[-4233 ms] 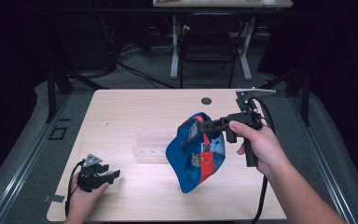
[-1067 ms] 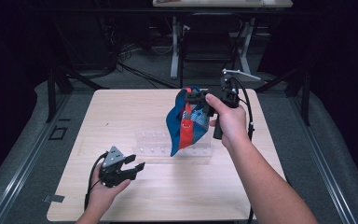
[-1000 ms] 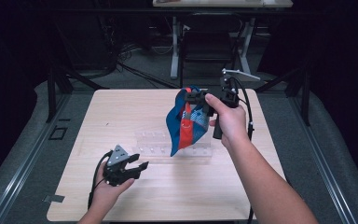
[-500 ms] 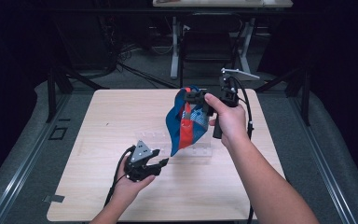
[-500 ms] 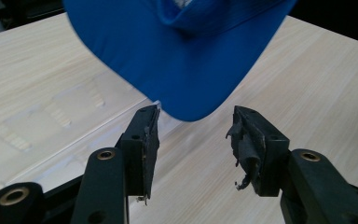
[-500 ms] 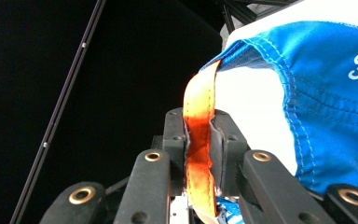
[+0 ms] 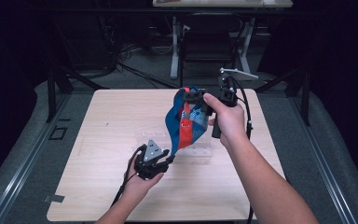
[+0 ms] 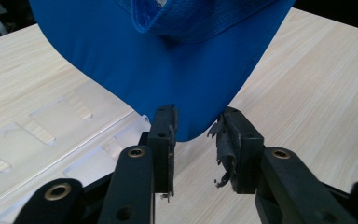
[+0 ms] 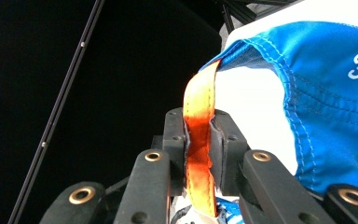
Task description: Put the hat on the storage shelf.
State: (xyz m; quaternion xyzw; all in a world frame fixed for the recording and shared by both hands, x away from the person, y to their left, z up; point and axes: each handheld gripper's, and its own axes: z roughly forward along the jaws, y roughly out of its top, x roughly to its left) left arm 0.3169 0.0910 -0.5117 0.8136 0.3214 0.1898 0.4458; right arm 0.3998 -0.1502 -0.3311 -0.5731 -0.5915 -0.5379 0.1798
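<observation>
A blue cap (image 7: pixel 175 122) with an orange strap (image 7: pixel 185 128) hangs above the middle of the wooden table (image 7: pixel 112 116). My right gripper (image 7: pixel 193 98) holds it up by the top. In the right gripper view that gripper (image 9: pixel 198 140) is shut on the orange strap (image 9: pixel 198 116), with blue cloth (image 9: pixel 317 93) to the right. My left gripper (image 7: pixel 170 158) sits low at the cap's bottom tip. Its jaws have just been closing. In the left gripper view the brim's tip (image 8: pixel 193 126) lies between them (image 8: pixel 196 135), with a gap still showing below it.
A clear plastic tray (image 7: pixel 200 151) lies flat on the table under the cap, also at the left of the left gripper view (image 8: pixel 51 135). Table legs and cables stand in the dark beyond the far edge. Both forearms come in from the near edge.
My left gripper has moved right and away from me across the table, up to the cap's lower tip, and its jaws have narrowed. The right gripper and the cap have stayed put.
</observation>
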